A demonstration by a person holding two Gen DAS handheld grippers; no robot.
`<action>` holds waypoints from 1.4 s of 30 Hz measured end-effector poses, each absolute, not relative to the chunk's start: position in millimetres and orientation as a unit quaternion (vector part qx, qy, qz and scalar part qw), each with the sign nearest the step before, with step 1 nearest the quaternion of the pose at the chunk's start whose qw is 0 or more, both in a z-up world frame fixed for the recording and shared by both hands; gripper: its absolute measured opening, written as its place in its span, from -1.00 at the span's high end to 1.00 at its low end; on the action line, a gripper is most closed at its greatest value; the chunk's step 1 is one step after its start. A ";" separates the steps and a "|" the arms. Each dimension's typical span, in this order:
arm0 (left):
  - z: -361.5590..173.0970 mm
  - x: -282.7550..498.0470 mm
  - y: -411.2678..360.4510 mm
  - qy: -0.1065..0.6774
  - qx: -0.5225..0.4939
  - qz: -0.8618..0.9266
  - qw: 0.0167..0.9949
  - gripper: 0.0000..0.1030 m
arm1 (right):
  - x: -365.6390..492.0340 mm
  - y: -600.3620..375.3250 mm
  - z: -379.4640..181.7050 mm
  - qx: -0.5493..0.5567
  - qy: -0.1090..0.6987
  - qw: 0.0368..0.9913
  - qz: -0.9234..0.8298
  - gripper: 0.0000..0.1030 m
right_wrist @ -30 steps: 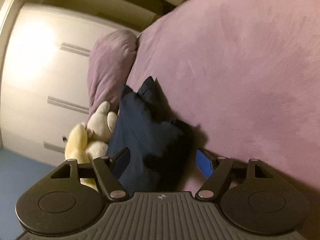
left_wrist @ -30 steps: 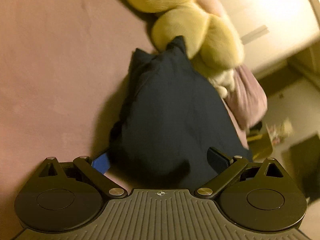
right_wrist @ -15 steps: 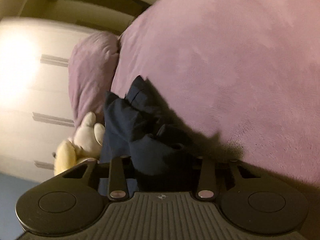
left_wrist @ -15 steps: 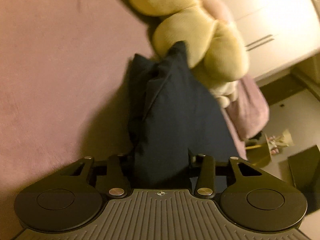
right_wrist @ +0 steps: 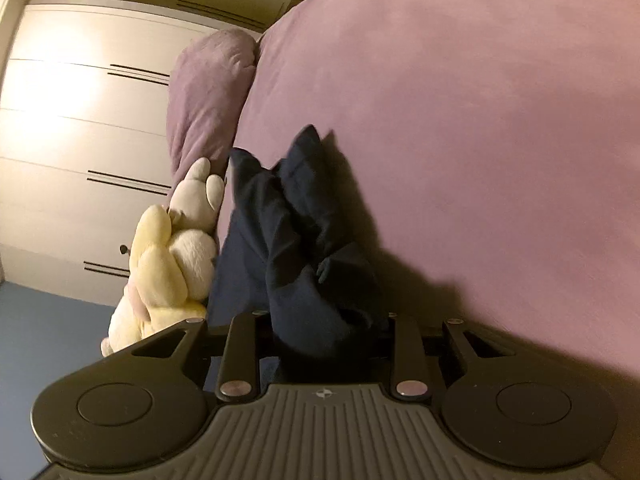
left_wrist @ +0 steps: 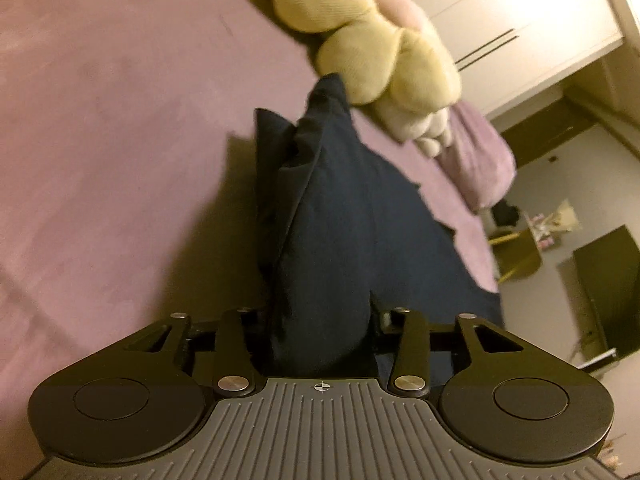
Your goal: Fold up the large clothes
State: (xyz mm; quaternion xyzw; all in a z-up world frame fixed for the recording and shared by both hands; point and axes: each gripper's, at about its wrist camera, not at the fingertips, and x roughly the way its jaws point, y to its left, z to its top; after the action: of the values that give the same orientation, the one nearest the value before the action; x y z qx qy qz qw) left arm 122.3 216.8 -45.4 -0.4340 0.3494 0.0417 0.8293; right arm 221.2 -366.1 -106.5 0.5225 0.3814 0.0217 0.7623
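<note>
My left gripper (left_wrist: 320,332) and right gripper (right_wrist: 326,336) are each clamped on the navy garment (left_wrist: 340,220), whose bunched cloth hides my fingertips. It trails across the purple bed (left_wrist: 100,120), touching the yellow plush toy (left_wrist: 372,44).

Plush toy (left_wrist: 372,40) and pillow (right_wrist: 208,96) crowd garment's (left_wrist: 340,220) far side; bedspread (right_wrist: 480,120) open on other side.
</note>
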 end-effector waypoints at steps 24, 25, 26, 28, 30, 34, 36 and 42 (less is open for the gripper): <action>-45.0 284.7 113.3 0.290 -0.101 0.142 0.941 -0.90 | 313.2 -128.5 -20.6 -0.001 0.290 0.946 0.146 0.42; -57.3 283.5 114.3 0.291 -0.068 0.152 0.942 -0.91 | 309.4 -125.3 -26.2 -0.012 0.295 0.944 0.144 0.42; -70.1 280.7 116.5 0.289 -0.063 0.150 0.943 -0.92 | 309.5 -122.0 -39.3 -0.031 0.304 0.942 0.141 0.42; -71.3 279.8 116.2 0.279 -0.071 0.153 0.945 -0.92 | 314.5 -122.1 -72.5 -0.048 0.338 0.930 0.136 0.42; -67.0 287.5 112.4 0.295 -0.055 0.158 0.941 -0.93 | 313.0 -123.6 -93.2 -0.033 0.340 0.929 0.139 0.42; -53.7 296.8 127.6 0.292 -0.057 0.168 0.940 -0.91 | 325.9 -121.0 -87.5 -0.036 0.353 0.924 0.143 0.40; -53.6 310.2 139.9 0.302 -0.060 0.186 0.933 -0.91 | 338.5 -130.9 -77.1 -0.028 0.346 0.929 0.129 0.34; -60.6 338.5 166.7 0.344 -0.089 0.204 0.912 -0.94 | 386.6 -201.1 -76.6 -0.026 0.347 0.937 0.014 0.17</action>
State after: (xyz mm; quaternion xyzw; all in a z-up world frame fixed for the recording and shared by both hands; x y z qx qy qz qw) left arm 338.5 166.7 -60.6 -0.0891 0.3442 0.2040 0.9121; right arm 386.6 -201.1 -76.6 -0.0264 0.3469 0.0145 0.9374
